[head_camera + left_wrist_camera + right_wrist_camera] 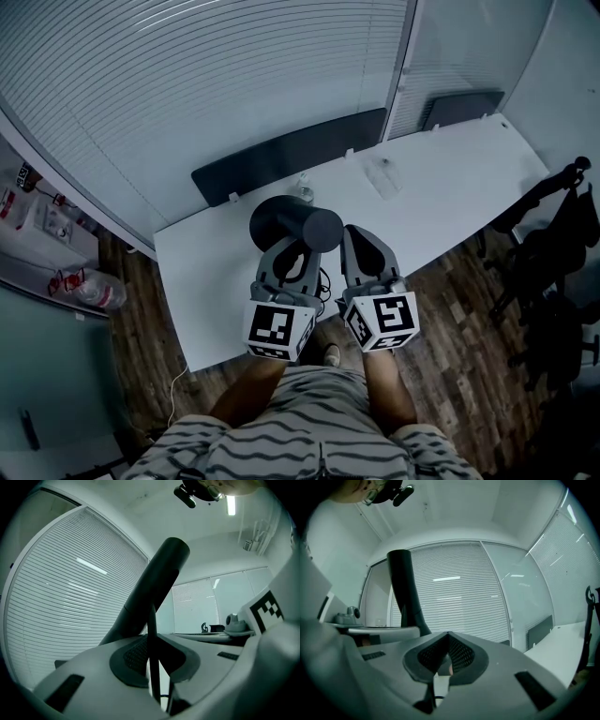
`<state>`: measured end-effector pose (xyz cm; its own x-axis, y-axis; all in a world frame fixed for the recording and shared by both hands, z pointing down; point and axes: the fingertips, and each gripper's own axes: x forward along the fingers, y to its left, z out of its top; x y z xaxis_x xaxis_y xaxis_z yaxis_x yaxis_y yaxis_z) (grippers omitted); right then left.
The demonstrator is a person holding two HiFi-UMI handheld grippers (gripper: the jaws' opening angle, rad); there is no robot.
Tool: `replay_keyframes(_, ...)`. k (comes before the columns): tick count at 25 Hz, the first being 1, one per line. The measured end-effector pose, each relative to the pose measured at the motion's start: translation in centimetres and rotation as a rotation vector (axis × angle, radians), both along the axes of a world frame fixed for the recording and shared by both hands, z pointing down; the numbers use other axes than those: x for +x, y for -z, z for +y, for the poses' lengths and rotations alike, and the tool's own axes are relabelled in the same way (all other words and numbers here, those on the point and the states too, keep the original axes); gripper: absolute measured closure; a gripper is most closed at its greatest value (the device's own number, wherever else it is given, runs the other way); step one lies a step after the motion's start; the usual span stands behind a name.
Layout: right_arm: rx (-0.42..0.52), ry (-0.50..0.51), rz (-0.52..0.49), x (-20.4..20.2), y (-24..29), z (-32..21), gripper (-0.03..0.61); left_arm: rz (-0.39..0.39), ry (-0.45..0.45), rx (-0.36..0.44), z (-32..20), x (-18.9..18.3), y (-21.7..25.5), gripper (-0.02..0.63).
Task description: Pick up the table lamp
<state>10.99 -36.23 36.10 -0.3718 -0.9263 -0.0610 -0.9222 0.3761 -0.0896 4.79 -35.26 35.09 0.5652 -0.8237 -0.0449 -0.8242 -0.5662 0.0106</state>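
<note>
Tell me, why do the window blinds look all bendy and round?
Left gripper view: the wide lens curves the blinds and blackens the corners, and the ceiling light glares. Right gripper view: same bulge. Head view: dim and bluish, lamp nearly a silhouette.

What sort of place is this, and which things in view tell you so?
Probably an office: a long white desk, slatted blinds over glass walls, and black chairs beside the desk.
</note>
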Motion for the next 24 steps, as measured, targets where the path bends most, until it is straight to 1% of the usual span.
replay_keyframes(6, 0.006, -0.017, -0.016, 0.9, 0.5, 0.0, 0.574, -0.011, 0.024, 0.018, -0.6, 0.3, 0.3, 0.574)
replay_keyframes(24, 0.007, -0.022, -0.017, 1.1, 0.4, -0.2, 0.574, 0.004, 0.027, -0.006, -1.9, 0.1, -0.3, 0.574)
